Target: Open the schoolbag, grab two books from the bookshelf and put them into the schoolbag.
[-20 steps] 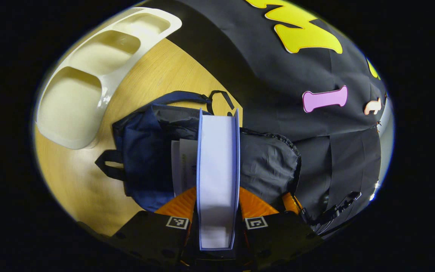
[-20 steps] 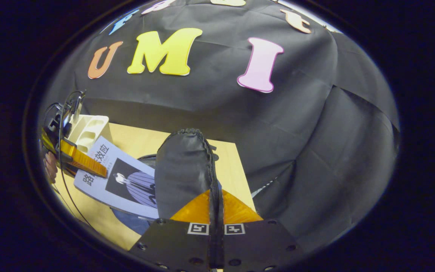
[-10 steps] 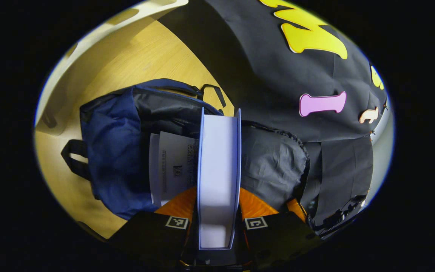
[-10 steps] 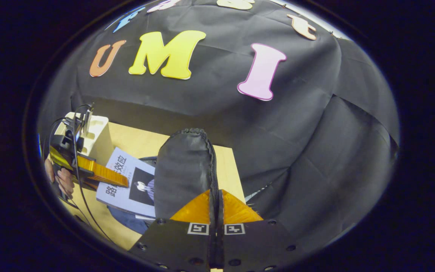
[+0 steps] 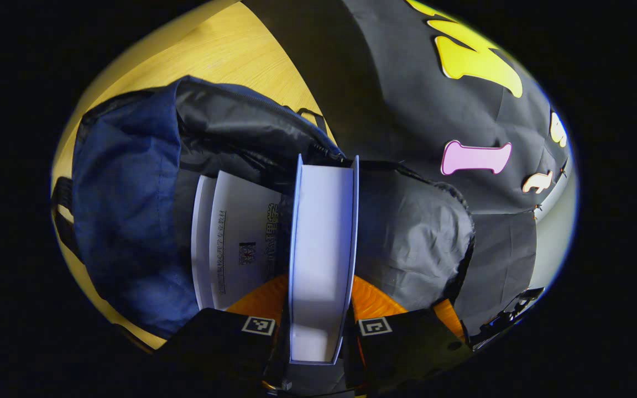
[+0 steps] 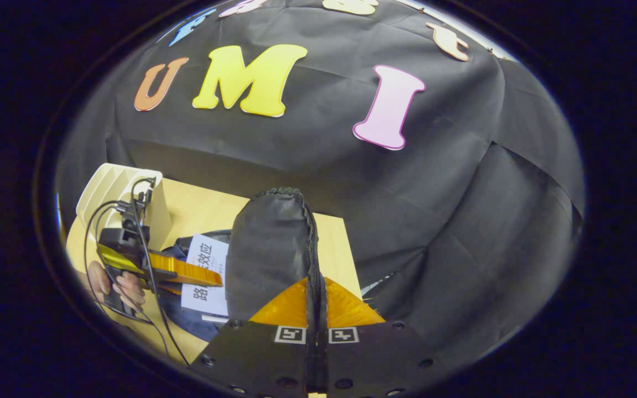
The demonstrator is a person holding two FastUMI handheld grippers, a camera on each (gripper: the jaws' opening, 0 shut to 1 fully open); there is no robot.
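Observation:
My left gripper (image 5: 318,309) is shut on a pale blue book (image 5: 321,249), held edge-on with its far end at the mouth of the dark blue schoolbag (image 5: 125,199). A white book (image 5: 235,237) lies inside the bag's opening, left of the held book. My right gripper (image 6: 316,309) is shut on the bag's black flap (image 6: 266,254) and holds it up by its zipper edge. In the right gripper view the left gripper (image 6: 183,271) and a hand (image 6: 116,284) push the blue book (image 6: 205,276) in under that flap.
The bag lies on a wooden table (image 5: 219,50) against the black cloth wall. A cream bookshelf (image 6: 114,188) stands at the table's far left in the right gripper view. Cables (image 6: 147,309) trail from the left gripper.
My left gripper has carried the blue book forward into the bag's opening; the bag looms larger and the bookshelf has slid out of the left gripper view. The right gripper still holds the flap up.

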